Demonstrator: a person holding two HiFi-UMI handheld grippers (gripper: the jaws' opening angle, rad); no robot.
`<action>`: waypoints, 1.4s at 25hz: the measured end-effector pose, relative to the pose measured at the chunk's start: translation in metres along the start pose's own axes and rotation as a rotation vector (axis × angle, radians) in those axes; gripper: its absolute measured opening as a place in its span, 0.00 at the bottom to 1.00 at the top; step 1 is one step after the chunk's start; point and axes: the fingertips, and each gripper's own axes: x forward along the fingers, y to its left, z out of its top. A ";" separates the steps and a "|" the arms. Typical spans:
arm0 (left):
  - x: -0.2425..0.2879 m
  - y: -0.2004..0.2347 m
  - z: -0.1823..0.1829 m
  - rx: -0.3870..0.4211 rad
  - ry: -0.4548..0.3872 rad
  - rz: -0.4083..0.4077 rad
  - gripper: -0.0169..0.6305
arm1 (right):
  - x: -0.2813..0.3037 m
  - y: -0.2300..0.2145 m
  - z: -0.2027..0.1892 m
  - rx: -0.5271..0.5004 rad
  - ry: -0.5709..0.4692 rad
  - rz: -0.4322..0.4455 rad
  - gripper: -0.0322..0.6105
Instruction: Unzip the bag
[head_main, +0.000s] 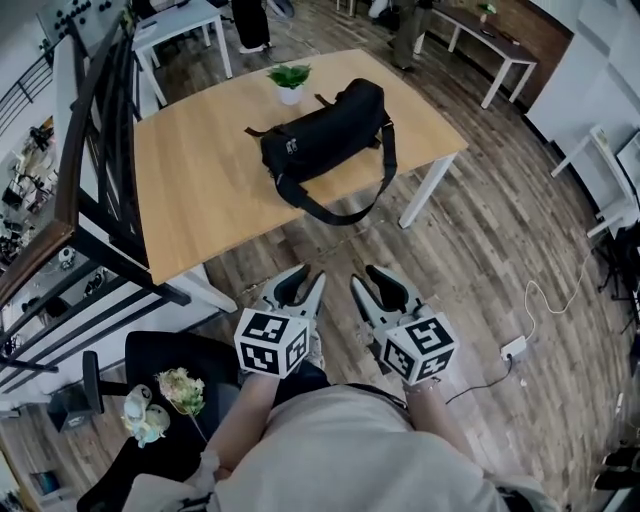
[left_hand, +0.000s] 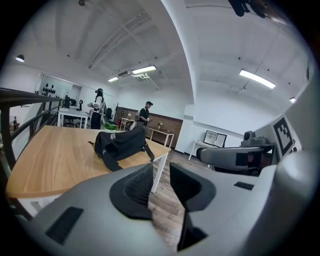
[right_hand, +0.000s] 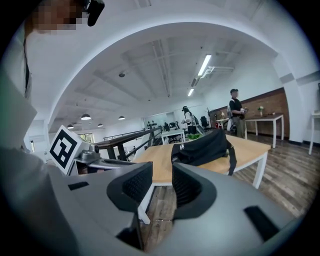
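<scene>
A black duffel bag (head_main: 325, 135) lies on the wooden table (head_main: 200, 190), its shoulder strap (head_main: 340, 212) looping over the near edge. The bag also shows ahead in the left gripper view (left_hand: 120, 142) and in the right gripper view (right_hand: 202, 146). I cannot make out its zipper. My left gripper (head_main: 300, 278) and right gripper (head_main: 375, 280) are side by side over the floor, well short of the table and apart from the bag. Both point toward it. The left gripper (left_hand: 161, 172) has a gap between its jaws with nothing in it, as does the right gripper (right_hand: 162, 172).
A small potted plant (head_main: 290, 82) stands on the table behind the bag. A black railing (head_main: 100, 180) runs along the left. A black chair (head_main: 170, 370) is at my lower left. A white power strip with cable (head_main: 513, 348) lies on the floor at right. People stand by far tables (left_hand: 145, 114).
</scene>
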 end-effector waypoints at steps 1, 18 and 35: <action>0.008 0.008 0.007 0.003 -0.004 -0.005 0.20 | 0.012 -0.004 0.007 -0.006 -0.004 0.004 0.23; 0.082 0.098 0.050 -0.028 0.013 -0.006 0.20 | 0.137 -0.038 0.044 -0.018 0.045 0.039 0.23; 0.165 0.175 0.101 -0.043 -0.046 0.259 0.20 | 0.252 -0.118 0.095 -0.079 0.024 0.280 0.24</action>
